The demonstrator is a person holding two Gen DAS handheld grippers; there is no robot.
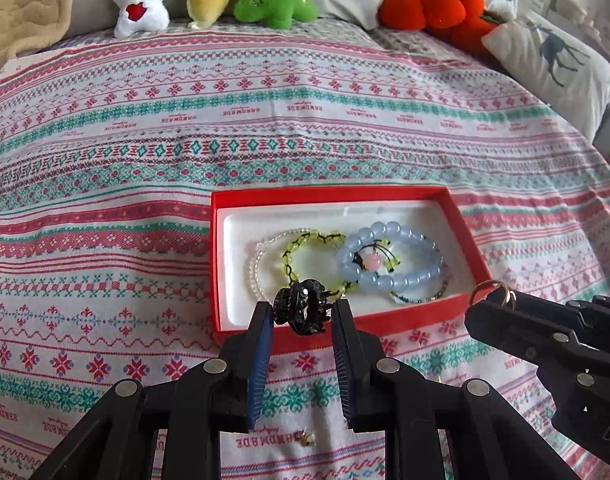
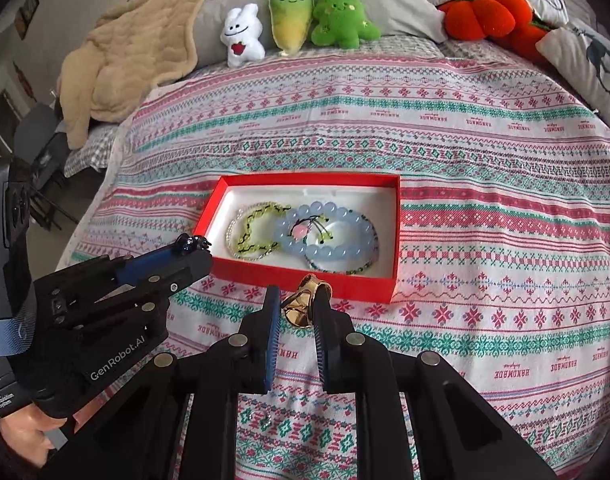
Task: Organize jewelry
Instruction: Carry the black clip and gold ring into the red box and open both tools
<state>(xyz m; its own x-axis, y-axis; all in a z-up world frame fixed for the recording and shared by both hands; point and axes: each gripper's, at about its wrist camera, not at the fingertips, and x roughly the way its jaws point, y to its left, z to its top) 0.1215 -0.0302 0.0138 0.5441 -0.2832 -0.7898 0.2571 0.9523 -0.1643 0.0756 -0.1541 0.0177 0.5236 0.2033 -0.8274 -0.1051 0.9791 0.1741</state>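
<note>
A red box (image 1: 213, 240) (image 2: 209, 216) with a white lining lies on the patterned bedspread and holds several bead bracelets: a pale blue one (image 1: 389, 256) (image 2: 329, 236), a yellow-green one (image 1: 305, 252) (image 2: 257, 228) and a clear one (image 1: 257, 264). My left gripper (image 1: 303, 312) (image 2: 193, 246) is shut on a black crown-shaped ring (image 1: 303, 306) (image 2: 191, 242) at the box's near edge. My right gripper (image 2: 299, 304) (image 1: 493, 294) is shut on a gold ring (image 2: 303, 304) (image 1: 491, 290) just in front of the box's near wall.
A small gold piece (image 1: 307, 438) lies on the bedspread under the left gripper, and another small piece (image 2: 265, 420) under the right one. Plush toys (image 2: 293, 20) and an orange pumpkin cushion (image 2: 485, 12) line the far side. A beige blanket (image 2: 125, 60) lies far left.
</note>
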